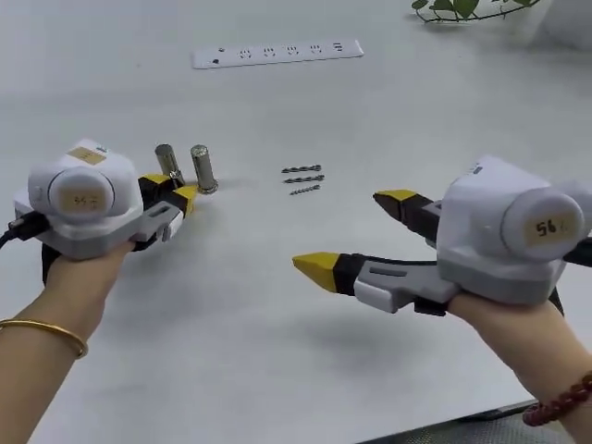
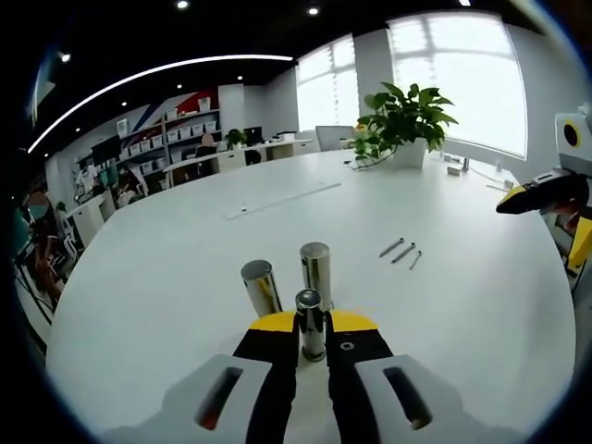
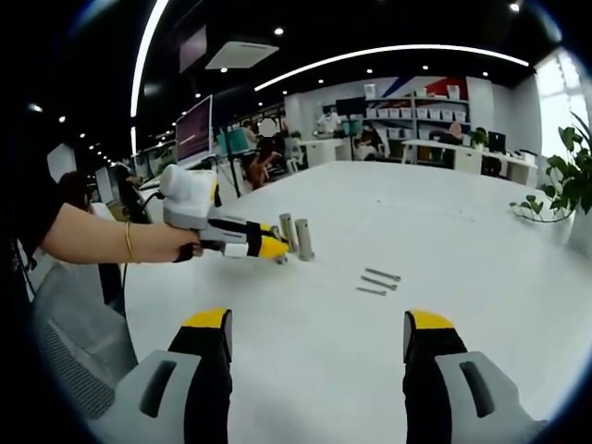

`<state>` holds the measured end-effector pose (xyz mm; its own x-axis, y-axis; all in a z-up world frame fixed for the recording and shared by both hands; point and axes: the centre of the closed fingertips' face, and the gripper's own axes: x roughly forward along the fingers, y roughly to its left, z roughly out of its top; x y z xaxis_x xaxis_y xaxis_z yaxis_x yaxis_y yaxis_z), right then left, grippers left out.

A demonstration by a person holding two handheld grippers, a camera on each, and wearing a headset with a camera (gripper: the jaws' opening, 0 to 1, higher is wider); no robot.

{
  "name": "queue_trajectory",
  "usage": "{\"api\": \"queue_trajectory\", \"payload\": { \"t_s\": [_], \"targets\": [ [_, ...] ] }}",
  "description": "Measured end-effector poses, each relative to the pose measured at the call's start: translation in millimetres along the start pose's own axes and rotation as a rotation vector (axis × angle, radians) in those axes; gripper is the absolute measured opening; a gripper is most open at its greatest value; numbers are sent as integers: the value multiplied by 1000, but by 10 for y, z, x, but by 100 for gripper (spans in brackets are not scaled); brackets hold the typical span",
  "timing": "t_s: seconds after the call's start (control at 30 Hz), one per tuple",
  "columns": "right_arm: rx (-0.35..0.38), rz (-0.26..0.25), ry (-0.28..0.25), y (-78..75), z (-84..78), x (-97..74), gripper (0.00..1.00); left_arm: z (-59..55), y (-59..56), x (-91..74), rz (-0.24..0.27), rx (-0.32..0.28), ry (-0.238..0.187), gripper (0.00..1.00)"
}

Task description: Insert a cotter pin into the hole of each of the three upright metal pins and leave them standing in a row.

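Three upright metal pins stand at the left of the white table [image 1: 277,305]. My left gripper [image 2: 312,326] is shut on the nearest metal pin [image 2: 310,324]; the other two pins [image 2: 261,286] [image 2: 315,272] stand just beyond it. In the head view the two free pins [image 1: 167,163] [image 1: 202,168] rise behind the left gripper [image 1: 180,196]. Three cotter pins [image 1: 302,179] lie side by side mid-table, also seen from the right gripper as cotter pins [image 3: 377,282]. My right gripper [image 1: 356,229] hovers open to their right, its jaws wide apart and holding nothing [image 3: 317,326].
A white power strip [image 1: 277,53] lies at the far side of the table. Green plant leaves [image 1: 462,9] reach in at the far right corner. The table edge [image 1: 462,425] runs near my right wrist. Office desks and people sit far off.
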<state>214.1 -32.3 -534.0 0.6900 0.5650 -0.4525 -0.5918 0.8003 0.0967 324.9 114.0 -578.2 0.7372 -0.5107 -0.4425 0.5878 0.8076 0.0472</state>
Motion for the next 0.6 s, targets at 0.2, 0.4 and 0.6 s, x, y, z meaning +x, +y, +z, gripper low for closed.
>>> {"api": "queue_trajectory", "payload": {
  "t_s": [0.2,0.4,0.6],
  "targets": [
    [-5,-9,-10,-18,28,-4,72,0,0,-5,-14,-10,-7,6],
    [4,-8,-12,-12,37,-8,72,-3,-18,-15,-33,-16,-6,6],
    [-7,-5,-13,1,48,-20,70,-11,-104,-44,-56,-24,0,6]
  ]
}}
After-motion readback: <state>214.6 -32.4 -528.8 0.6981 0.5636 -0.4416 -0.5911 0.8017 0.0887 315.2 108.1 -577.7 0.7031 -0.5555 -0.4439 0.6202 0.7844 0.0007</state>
